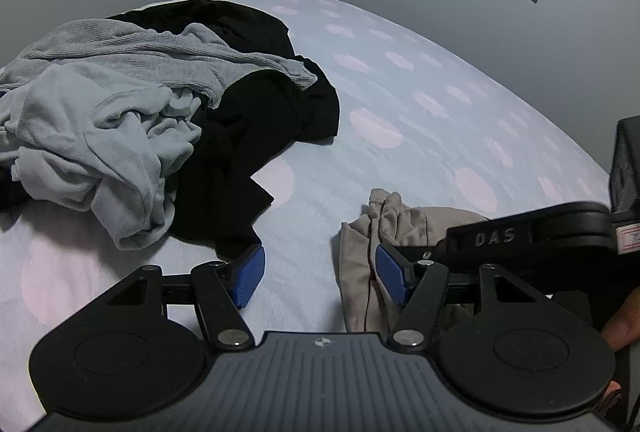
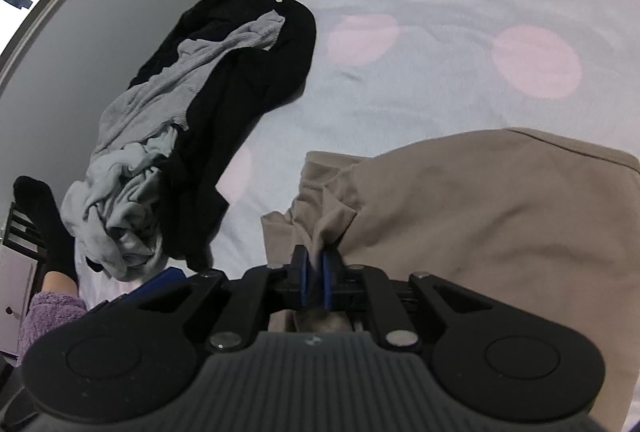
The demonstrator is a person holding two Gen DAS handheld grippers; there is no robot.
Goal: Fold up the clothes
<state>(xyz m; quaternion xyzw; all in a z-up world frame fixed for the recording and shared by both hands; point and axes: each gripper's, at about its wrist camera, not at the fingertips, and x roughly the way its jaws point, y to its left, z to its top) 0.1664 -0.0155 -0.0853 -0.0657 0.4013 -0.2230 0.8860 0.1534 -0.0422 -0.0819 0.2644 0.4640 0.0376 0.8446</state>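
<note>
Clearly the right gripper [image 2: 315,278] has its jaws clenched on only a bunched fold of the beige garment [image 2: 500,216] lying on the bed [image 2: 400,104]; the left gripper [image 1: 318,272] stands released beside the cloth (nothing between its jaws). A one-sided pull could drag and crumple it, or the thin pinch could slip.

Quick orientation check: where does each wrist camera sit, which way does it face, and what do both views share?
Left wrist: on the left hand-held gripper, jaws open, looking down across the bed at the clothes pile; a hand shows at the right edge.
Right wrist: on the right hand-held gripper, shut on the beige garment; a purple sleeve shows at lower left.
Shared: bed, pile, beige garment.
</note>
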